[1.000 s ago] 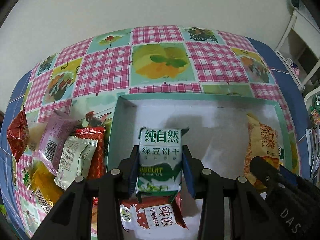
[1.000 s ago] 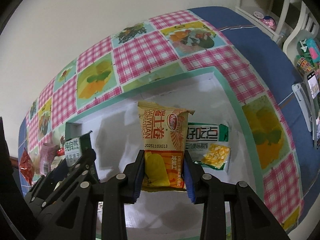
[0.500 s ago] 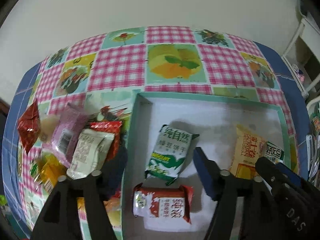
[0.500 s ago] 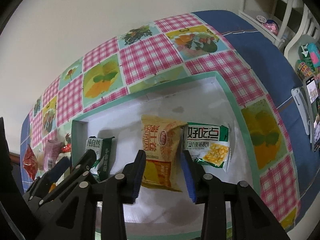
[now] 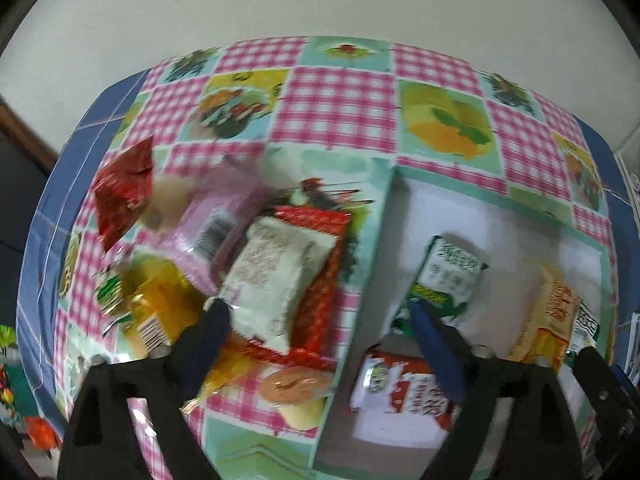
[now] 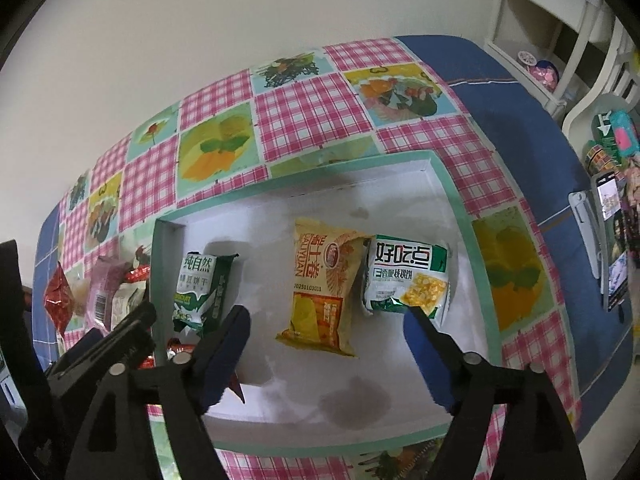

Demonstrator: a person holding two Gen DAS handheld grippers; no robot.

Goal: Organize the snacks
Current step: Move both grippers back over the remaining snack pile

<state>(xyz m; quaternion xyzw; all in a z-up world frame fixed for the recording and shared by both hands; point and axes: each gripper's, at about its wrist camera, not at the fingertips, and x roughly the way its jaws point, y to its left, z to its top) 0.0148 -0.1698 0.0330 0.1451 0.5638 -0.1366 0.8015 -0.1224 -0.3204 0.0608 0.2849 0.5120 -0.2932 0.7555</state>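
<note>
A white box with a teal rim (image 6: 482, 276) (image 5: 376, 248) lies on the checked tablecloth. In it lie a green-white biscuit pack (image 6: 200, 288) (image 5: 448, 280), an orange-yellow pack (image 6: 324, 288) (image 5: 548, 320), a white-green corn pack (image 6: 404, 276) and a red-white pack (image 5: 404, 388). My right gripper (image 6: 326, 320) is open and empty above the orange-yellow pack. My left gripper (image 5: 316, 316) is open and empty, straddling the box's left wall, over a white pack (image 5: 276, 276) on a red pack (image 5: 320, 304) outside the box.
Left of the box is a pile of loose snacks: a dark red pouch (image 5: 124, 192), a pink pack (image 5: 212, 228), a yellow pack (image 5: 156, 304) and an orange jelly cup (image 5: 296, 388). White shelves (image 6: 560, 20) stand at the right. A phone (image 6: 612, 232) lies on the blue cloth.
Both grippers have let go of their packs and opened. The green-white and orange-yellow packs now lie in the box. My left gripper has swung left toward the snack pile.
</note>
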